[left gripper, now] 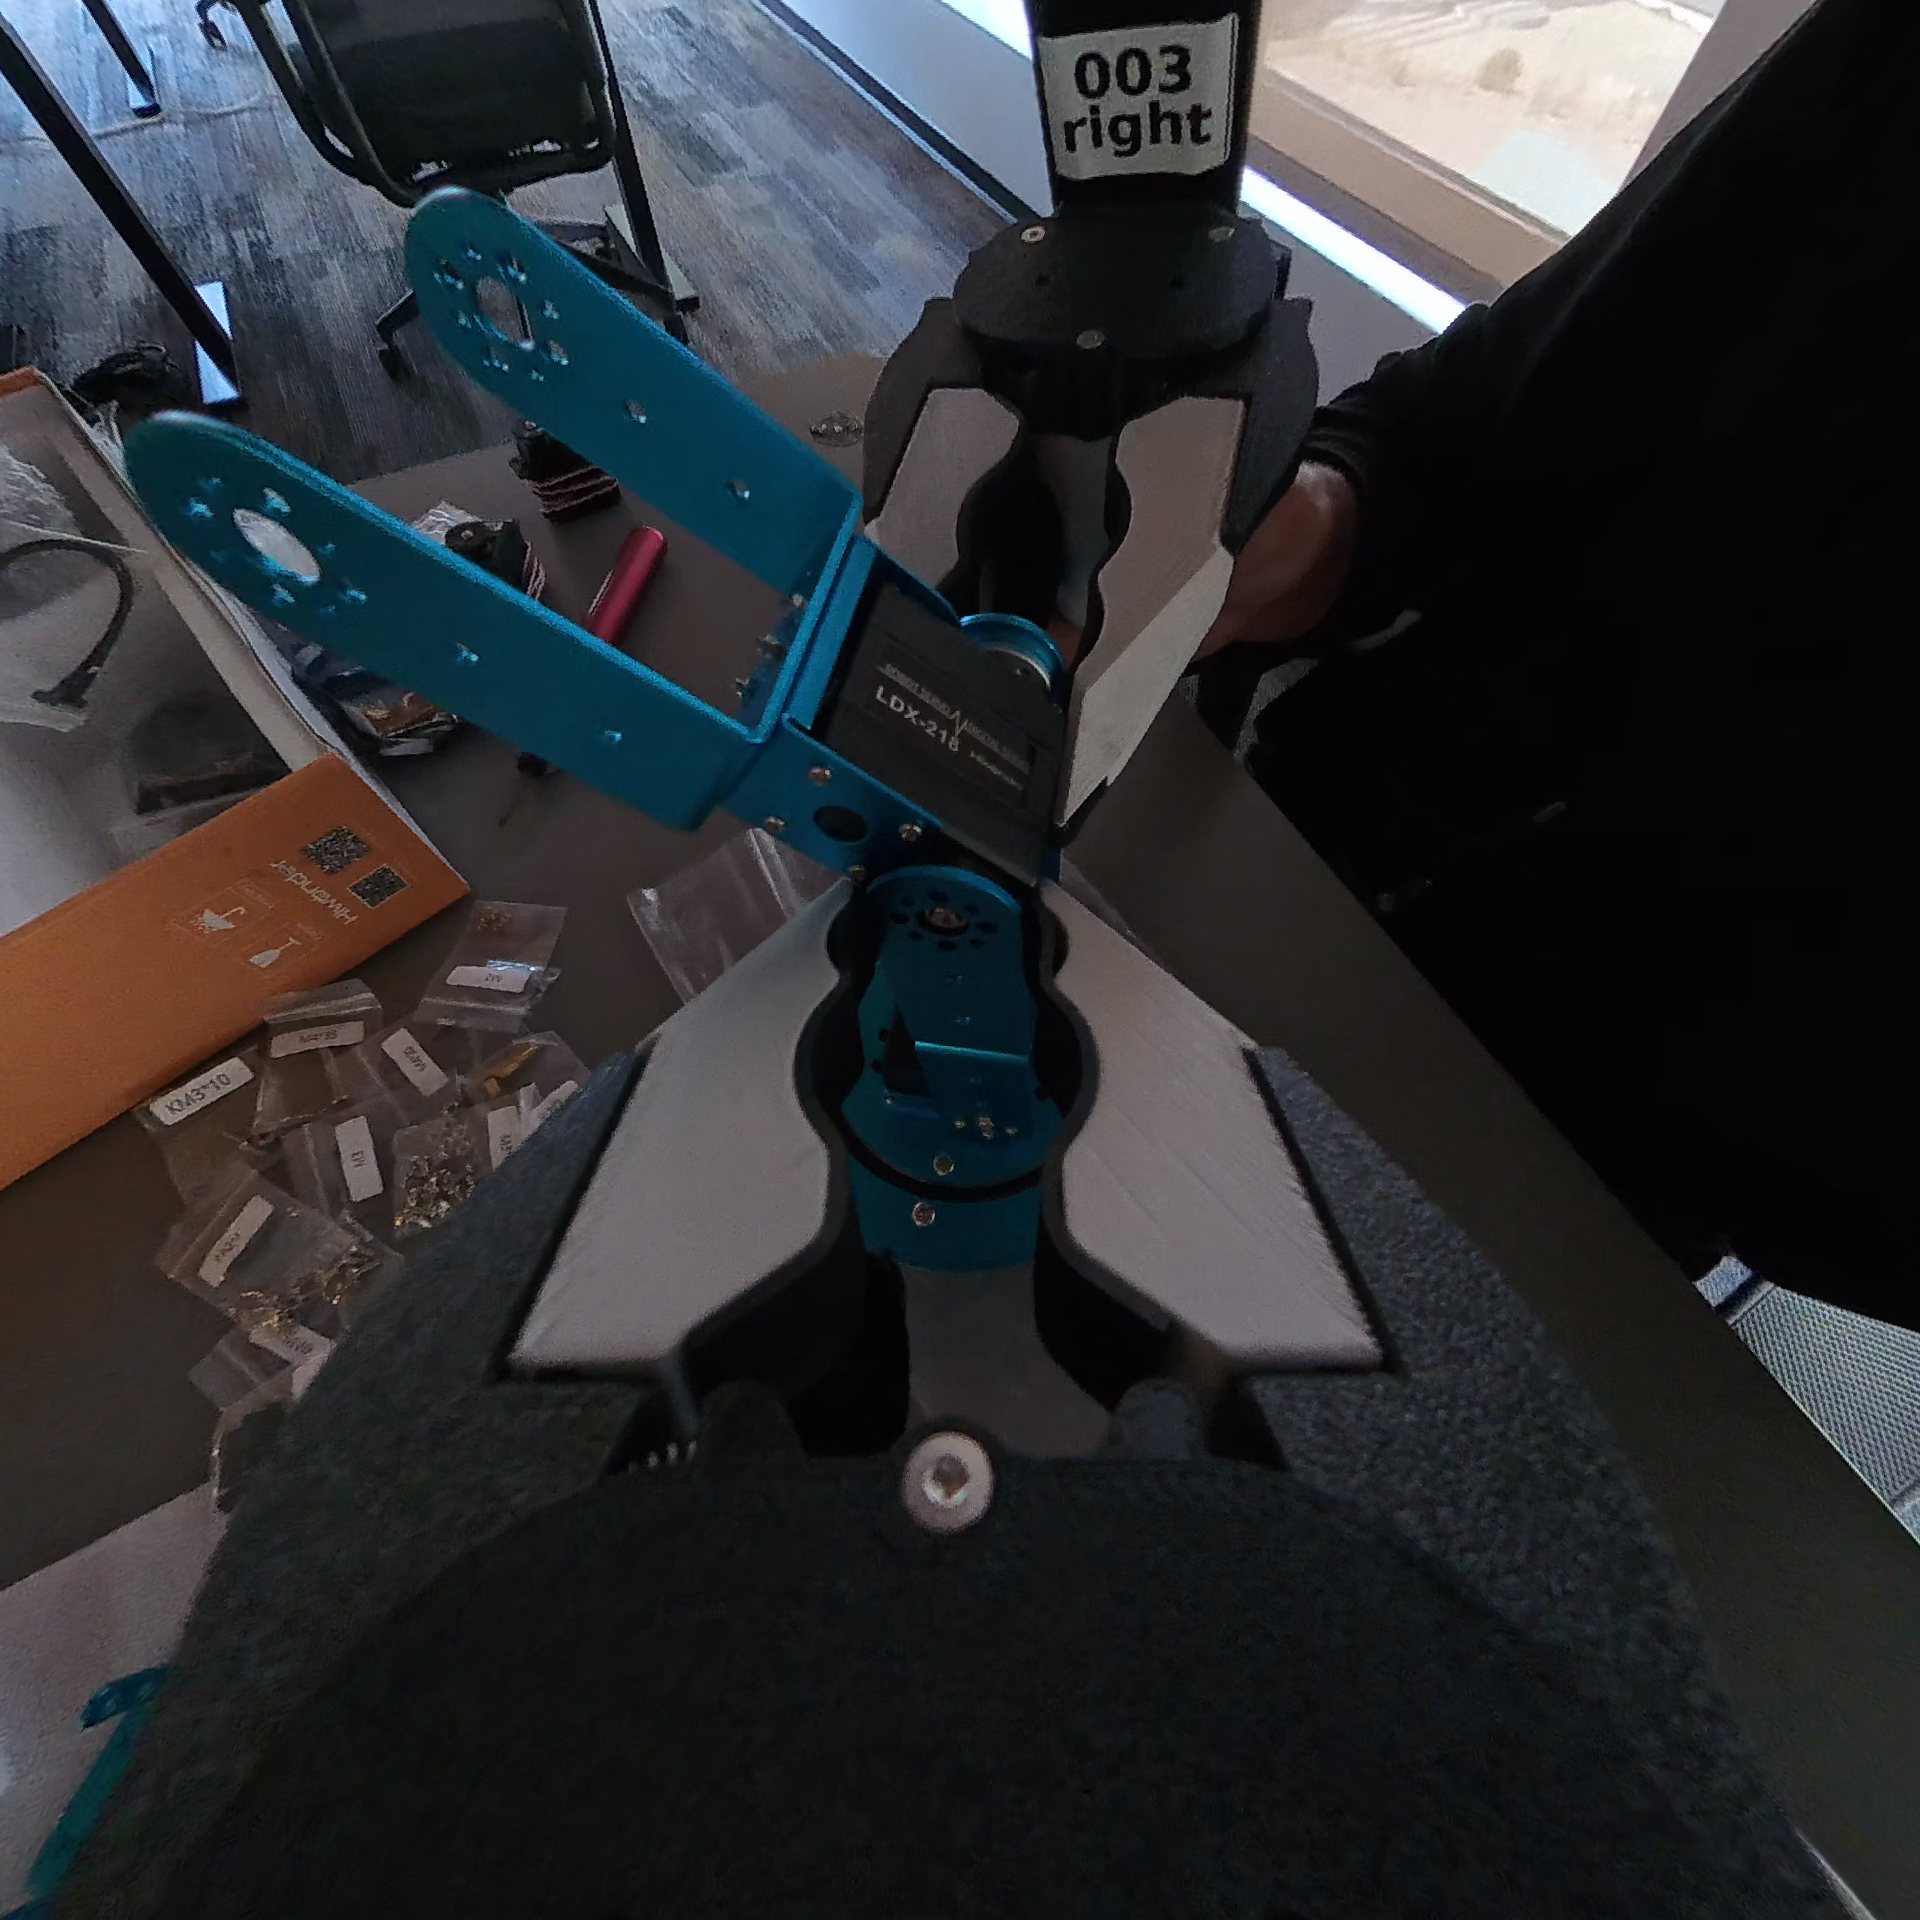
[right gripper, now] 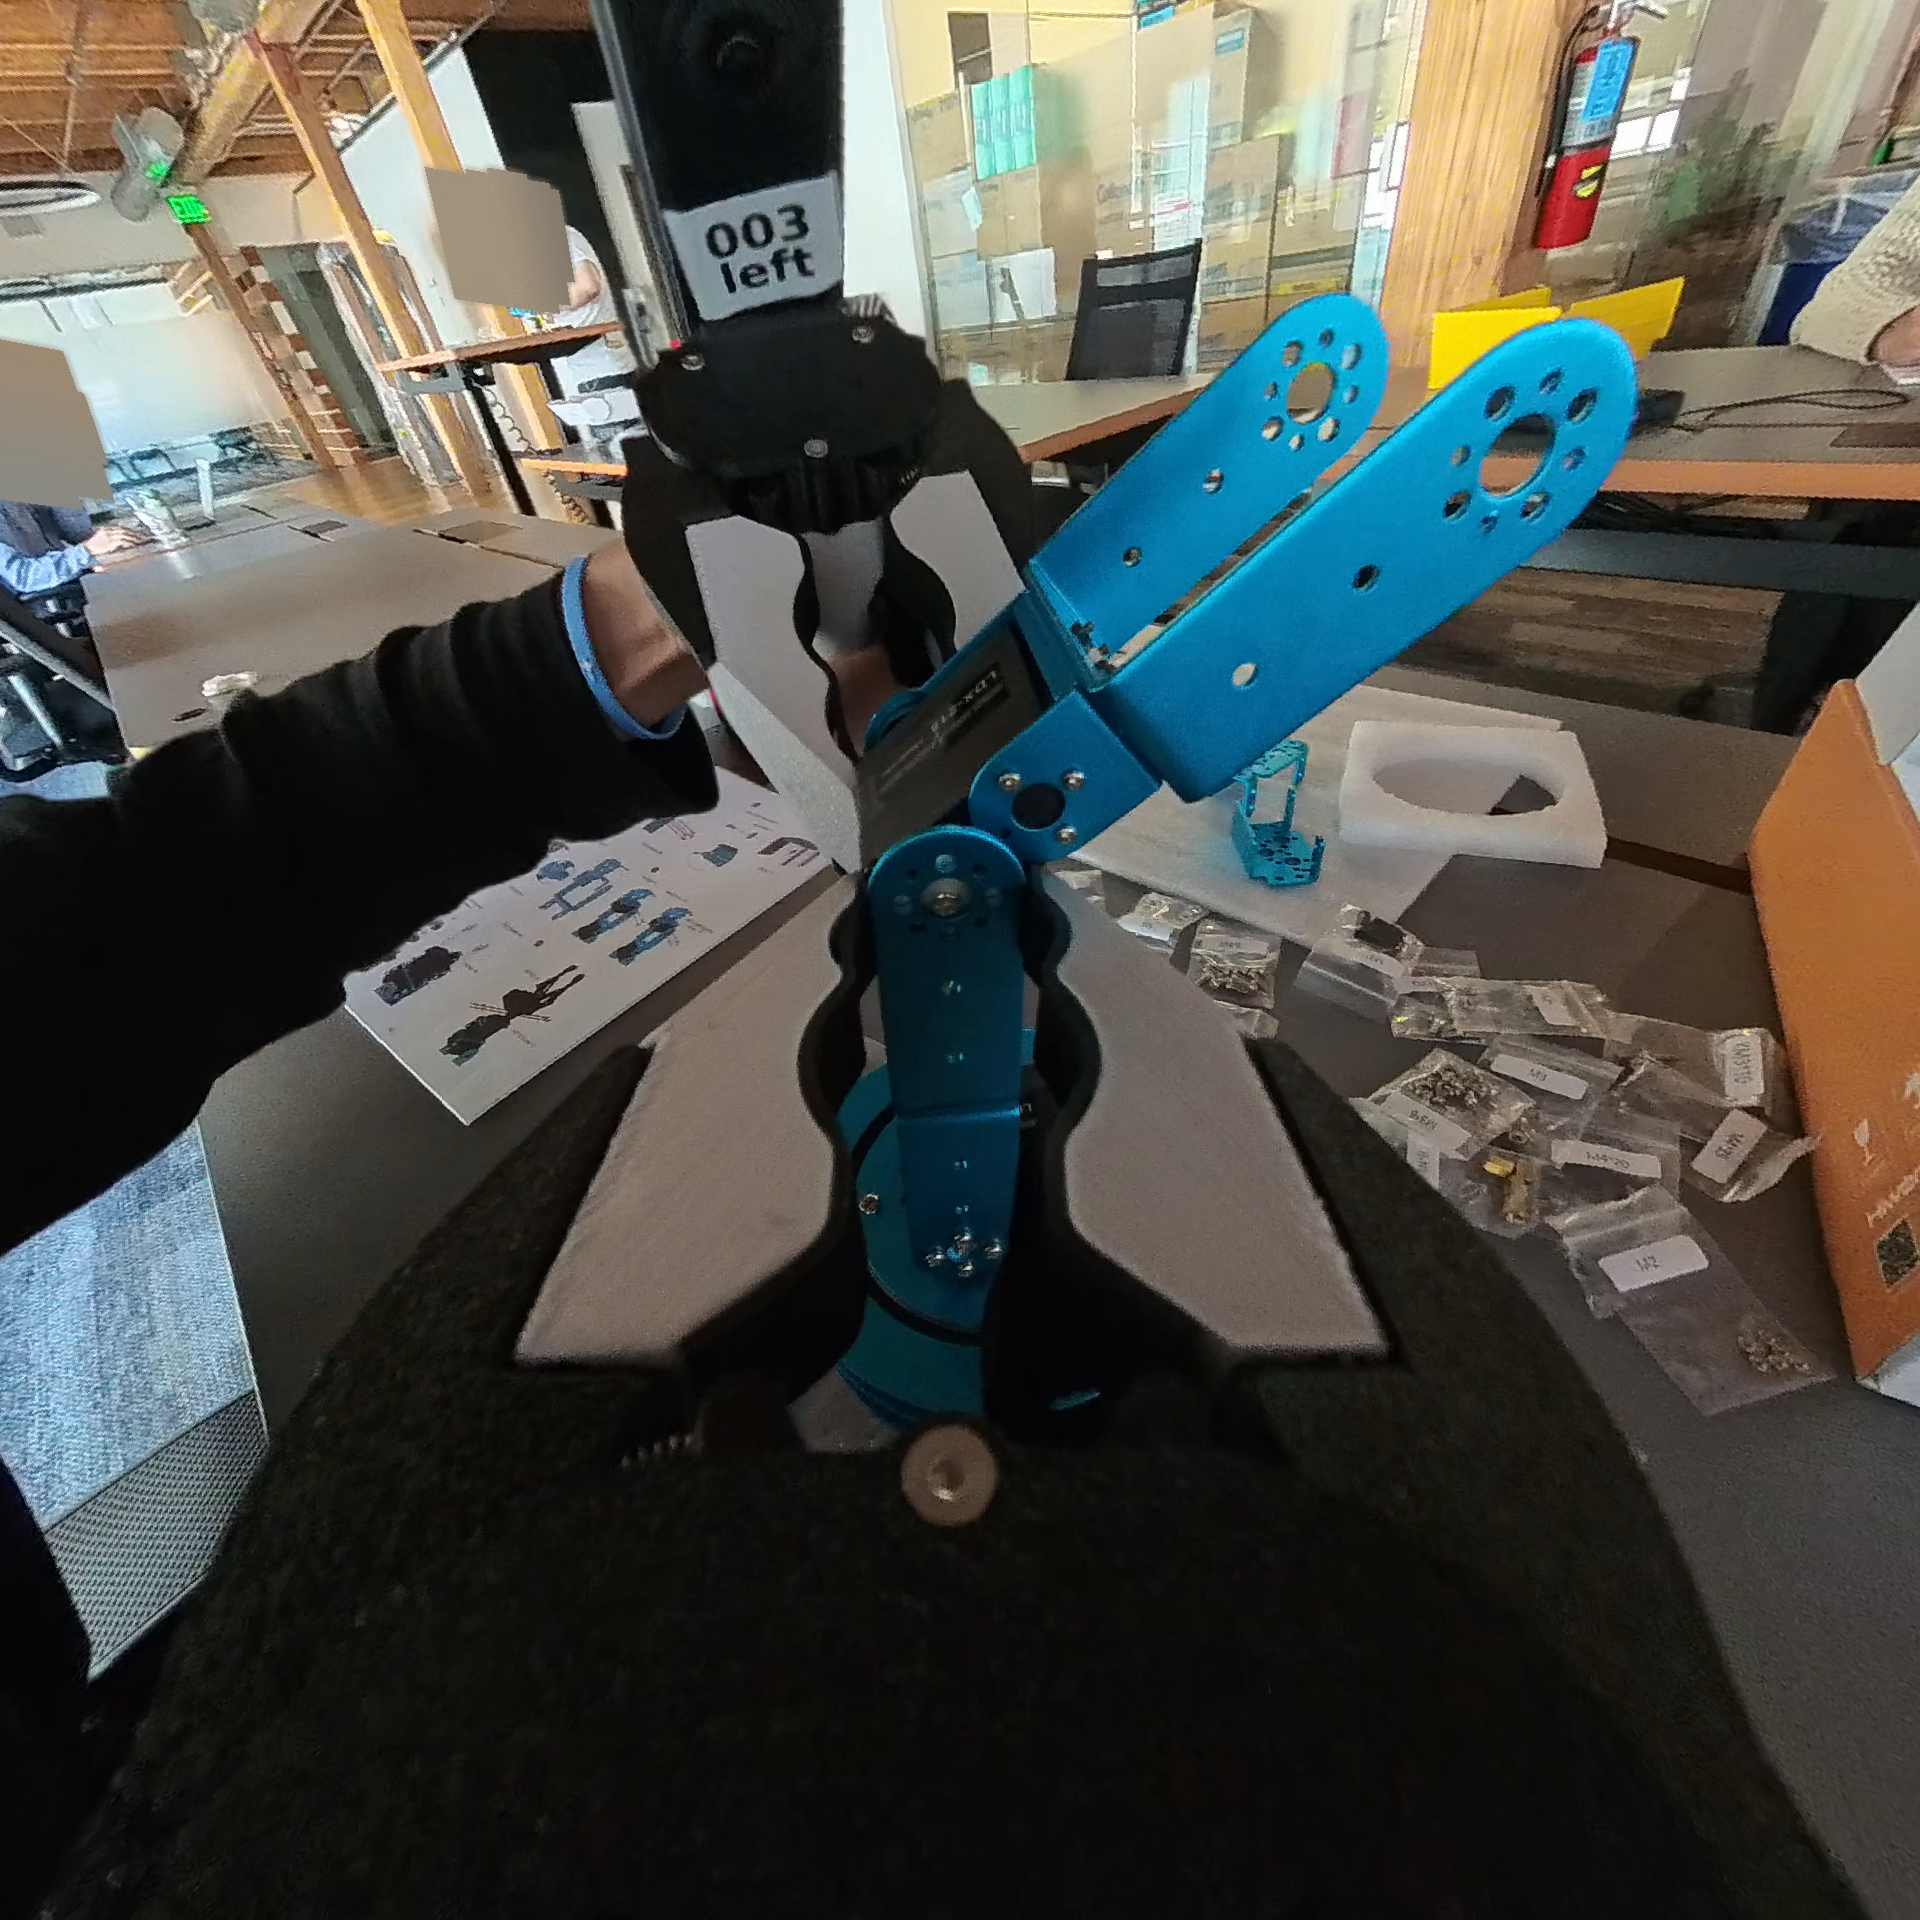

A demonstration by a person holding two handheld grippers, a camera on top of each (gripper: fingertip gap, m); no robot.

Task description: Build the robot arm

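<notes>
- My left gripper (left gripper: pixel 945 904) and my right gripper (right gripper: pixel 951 894) face each other head-on above the tabletop (left gripper: pixel 1299 987), with a blue metal arm (left gripper: pixel 935 1091) between them.
- Left jaws: closed around the arm's lower upright strut. The strut runs straight along the gap between my fingers, its round end at the fingertips.
- Right jaws: in the right wrist view they are closed on that same strut from the opposite side. In the left wrist view their tips reach the black motor block (left gripper: pixel 935 717) at the joint; the exact contact there is hidden.
- Long axis: from the joint, the forked bracket (left gripper: pixel 499 582) leans up and away to one side, clear of both grippers. It points left in the left wrist view and right in the right wrist view.
- Neither gripper is nearer; both are at the joint.
- Pose: both grippers are held roughly level, tips nearly meeting. A hand (left gripper: pixel 1288 551) in a dark sleeve is behind the right gripper.
- Below lie small bags of screws (left gripper: pixel 343 1143), an orange box (left gripper: pixel 208 935), a printed sheet (right gripper: pixel 582 935) and a white foam piece (right gripper: pixel 1455 790).
</notes>
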